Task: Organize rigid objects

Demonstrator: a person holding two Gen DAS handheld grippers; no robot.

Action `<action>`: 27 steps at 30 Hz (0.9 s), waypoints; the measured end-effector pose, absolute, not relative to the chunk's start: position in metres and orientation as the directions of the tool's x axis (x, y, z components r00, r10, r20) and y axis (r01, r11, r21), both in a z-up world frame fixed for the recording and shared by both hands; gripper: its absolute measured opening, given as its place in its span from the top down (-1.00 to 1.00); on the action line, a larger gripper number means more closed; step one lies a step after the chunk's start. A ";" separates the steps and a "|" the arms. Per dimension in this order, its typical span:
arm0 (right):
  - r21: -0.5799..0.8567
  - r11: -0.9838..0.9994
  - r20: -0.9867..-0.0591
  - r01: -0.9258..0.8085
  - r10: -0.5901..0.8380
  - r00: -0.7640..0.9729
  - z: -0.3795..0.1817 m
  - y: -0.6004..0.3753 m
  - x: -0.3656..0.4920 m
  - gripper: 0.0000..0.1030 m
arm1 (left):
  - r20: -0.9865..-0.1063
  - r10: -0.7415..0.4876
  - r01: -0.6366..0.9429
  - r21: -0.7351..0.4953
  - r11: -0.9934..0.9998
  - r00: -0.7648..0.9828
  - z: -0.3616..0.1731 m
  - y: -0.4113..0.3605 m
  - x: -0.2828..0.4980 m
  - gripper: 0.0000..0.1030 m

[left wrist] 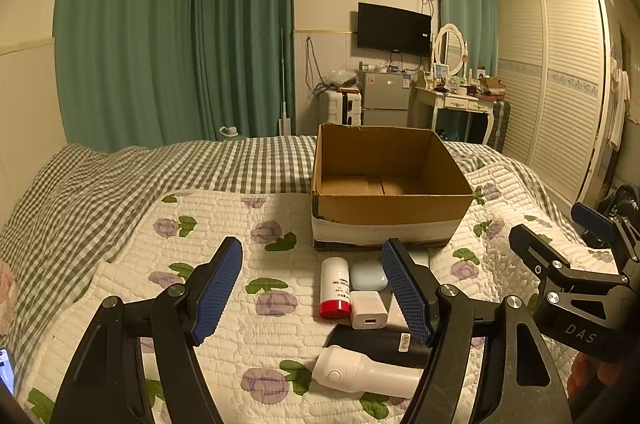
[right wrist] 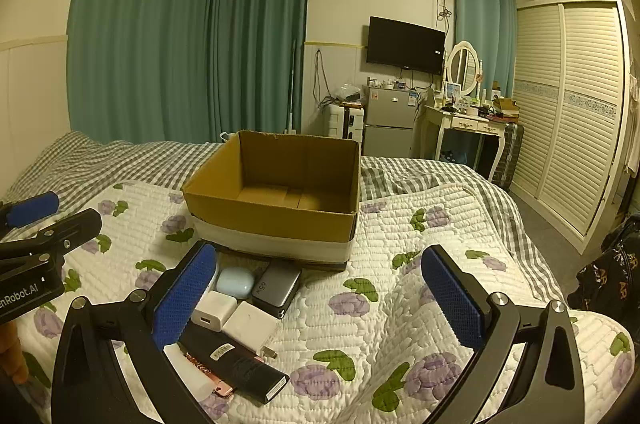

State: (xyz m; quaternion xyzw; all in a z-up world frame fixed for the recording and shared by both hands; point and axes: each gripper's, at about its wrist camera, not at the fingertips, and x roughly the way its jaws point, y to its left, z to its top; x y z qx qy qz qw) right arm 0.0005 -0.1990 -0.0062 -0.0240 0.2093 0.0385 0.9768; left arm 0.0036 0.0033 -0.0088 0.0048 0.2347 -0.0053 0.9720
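An open, empty cardboard box (left wrist: 390,207) (right wrist: 276,220) stands on the quilted bed. In front of it lies a cluster of small items: a white bottle with a red cap (left wrist: 335,287), a pale blue earbud case (left wrist: 369,276) (right wrist: 235,282), a white charger cube (left wrist: 369,310) (right wrist: 213,312), a second white charger (right wrist: 250,322), a grey power bank (right wrist: 277,288), a black flat case (left wrist: 380,340) (right wrist: 236,364) and a white handheld device (left wrist: 364,372). My left gripper (left wrist: 316,294) is open above the cluster. My right gripper (right wrist: 316,300) is open, to the right of the cluster.
The bed has a flowered white quilt (right wrist: 400,304) over a grey checked cover (left wrist: 120,179). Beyond the bed stand a small fridge (left wrist: 386,97), a dressing table (left wrist: 456,103) and a louvred wardrobe (left wrist: 560,83). A dark bag (right wrist: 612,276) sits at the right of the bed.
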 end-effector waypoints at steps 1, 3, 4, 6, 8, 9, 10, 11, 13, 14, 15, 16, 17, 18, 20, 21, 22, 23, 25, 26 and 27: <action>-0.031 0.996 -0.411 -0.085 0.065 0.909 -0.006 -0.199 0.001 -1.00 | -0.457 -0.008 0.012 0.007 1.000 0.889 -0.009 0.003 0.004 -0.46; -0.032 0.996 -0.412 -0.084 0.063 0.909 -0.007 -0.199 0.000 -1.00 | -0.457 -0.009 0.013 0.006 1.000 0.890 -0.010 0.004 0.003 -0.46; -0.031 0.996 -0.411 -0.084 0.064 0.909 -0.006 -0.199 0.000 -1.00 | -0.456 -0.009 0.013 0.006 1.000 0.890 -0.010 0.003 0.004 -0.46; -0.031 0.996 -0.412 -0.085 0.065 0.909 -0.006 -0.199 0.001 -1.00 | -0.457 -0.008 0.012 0.007 1.000 0.889 -0.010 0.004 0.004 -0.46; -0.032 0.996 -0.412 -0.085 0.065 0.909 -0.006 -0.199 0.001 -1.00 | -0.458 -0.008 0.012 0.007 1.000 0.889 -0.009 0.003 0.004 -0.46; -0.031 0.996 -0.413 -0.086 0.065 0.908 -0.006 -0.199 0.001 -1.00 | -0.458 -0.008 0.013 0.008 1.000 0.889 -0.009 0.003 0.004 -0.46; -0.032 0.996 -0.413 -0.085 0.065 0.908 -0.006 -0.198 0.001 -1.00 | -0.458 -0.008 0.014 0.009 1.000 0.889 -0.009 0.003 0.004 -0.46; -0.032 0.996 -0.413 -0.085 0.065 0.908 -0.006 -0.198 0.001 -1.00 | -0.458 -0.008 0.013 0.008 1.000 0.889 -0.009 0.004 0.004 -0.46; -0.032 0.996 -0.416 -0.087 0.066 0.907 -0.007 -0.198 0.000 -1.00 | -0.458 -0.008 0.013 0.009 1.000 0.889 -0.009 0.003 0.004 -0.46; -0.032 0.996 -0.416 -0.088 0.067 0.907 -0.007 -0.198 0.000 -1.00 | -0.458 -0.007 0.012 0.008 1.000 0.889 -0.009 0.003 0.004 -0.46; -0.032 0.996 -0.416 -0.088 0.067 0.907 -0.007 -0.198 0.000 -1.00 | -0.458 -0.007 0.012 0.008 1.000 0.889 -0.009 0.003 0.004 -0.46; -0.033 0.996 -0.416 -0.088 0.066 0.907 -0.007 -0.198 0.000 -1.00 | -0.458 -0.006 0.011 0.008 1.000 0.889 -0.009 0.003 0.004 -0.46; -0.033 0.996 -0.417 -0.088 0.066 0.907 -0.007 -0.198 0.000 -1.00 | -0.459 -0.006 0.010 0.008 1.000 0.889 -0.010 0.003 0.004 -0.46; -0.033 0.996 -0.417 -0.088 0.067 0.907 -0.007 -0.198 0.001 -1.00 | -0.459 -0.005 0.009 0.007 1.000 0.888 -0.010 0.002 0.004 -0.46; -0.032 0.996 -0.417 -0.088 0.067 0.906 -0.008 -0.197 0.001 -1.00 | -0.459 -0.005 0.011 0.009 1.000 0.888 -0.009 0.002 0.004 -0.46; -0.033 0.996 -0.418 -0.088 0.067 0.906 -0.008 -0.197 0.001 -1.00 | -0.459 -0.006 0.011 0.008 1.000 0.889 -0.009 0.003 0.004 -0.46; -0.033 0.996 -0.418 -0.088 0.066 0.906 -0.007 -0.197 0.001 -1.00 | -0.458 -0.007 0.012 0.008 1.000 0.889 -0.010 0.003 0.004 -0.46; -0.033 0.996 -0.418 -0.088 0.066 0.906 -0.007 -0.197 0.001 -1.00 | -0.459 -0.007 0.012 0.007 1.000 0.888 -0.009 0.003 0.004 -0.46; -0.033 0.996 -0.417 -0.089 0.067 0.906 -0.007 -0.197 0.001 -1.00 | -0.460 -0.006 0.010 0.007 1.000 0.888 -0.010 0.004 0.004 -0.46; -0.034 0.995 -0.418 -0.089 0.067 0.906 -0.007 -0.197 0.001 -1.00 | -0.459 -0.006 0.011 0.007 1.000 0.888 -0.009 0.003 0.004 -0.46; -0.034 0.995 -0.417 -0.090 0.067 0.906 -0.007 -0.197 0.001 -1.00 | -0.459 -0.006 0.010 0.006 1.000 0.888 -0.009 0.003 0.004 -0.46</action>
